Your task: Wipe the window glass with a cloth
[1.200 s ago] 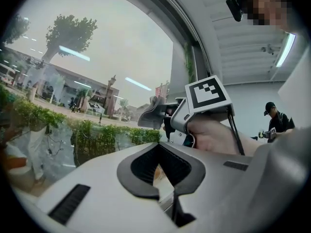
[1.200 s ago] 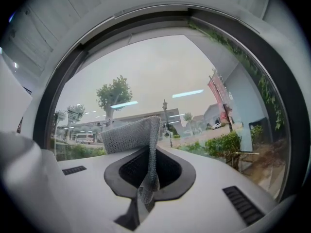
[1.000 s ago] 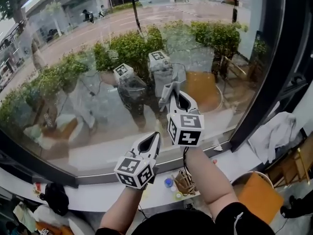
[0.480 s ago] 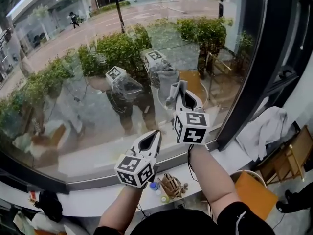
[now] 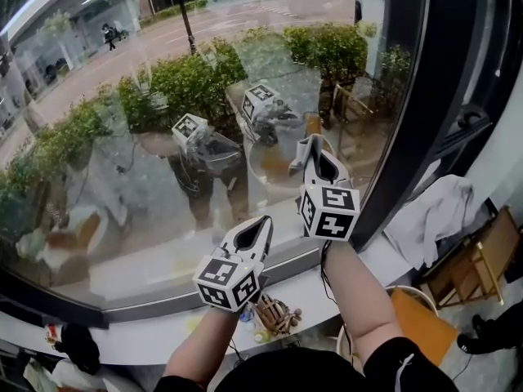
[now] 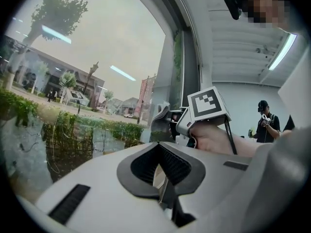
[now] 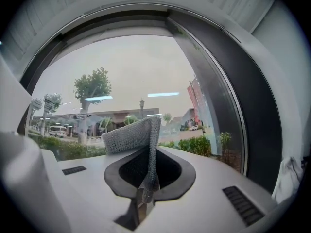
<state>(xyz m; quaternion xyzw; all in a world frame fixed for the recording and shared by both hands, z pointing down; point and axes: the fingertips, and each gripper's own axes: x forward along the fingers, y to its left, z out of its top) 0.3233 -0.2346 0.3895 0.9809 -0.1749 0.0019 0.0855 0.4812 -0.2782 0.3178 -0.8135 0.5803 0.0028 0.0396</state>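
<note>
The window glass (image 5: 147,137) fills most of the head view and mirrors both grippers. My right gripper (image 5: 315,155) is raised close to the pane, near its right side. It is shut on a grey knitted cloth (image 7: 132,135), which sticks up from the jaws and folds over to the left. The cloth (image 5: 304,149) shows as a grey edge at the gripper's tip; I cannot tell if it touches the glass. My left gripper (image 5: 260,223) hangs lower, above the sill, shut with nothing in it (image 6: 163,181). The right gripper (image 6: 167,123) also appears in the left gripper view.
A dark window frame (image 5: 409,121) runs just right of the right gripper. The white sill (image 5: 155,333) below carries small items (image 5: 274,313). A white sheet (image 5: 433,211) and an orange seat (image 5: 425,321) lie at the right. A person (image 6: 266,123) stands far behind.
My right gripper has moved right along the glass with the cloth, closer to the dark frame. The left gripper has stayed low above the sill. The head view has swung right.
</note>
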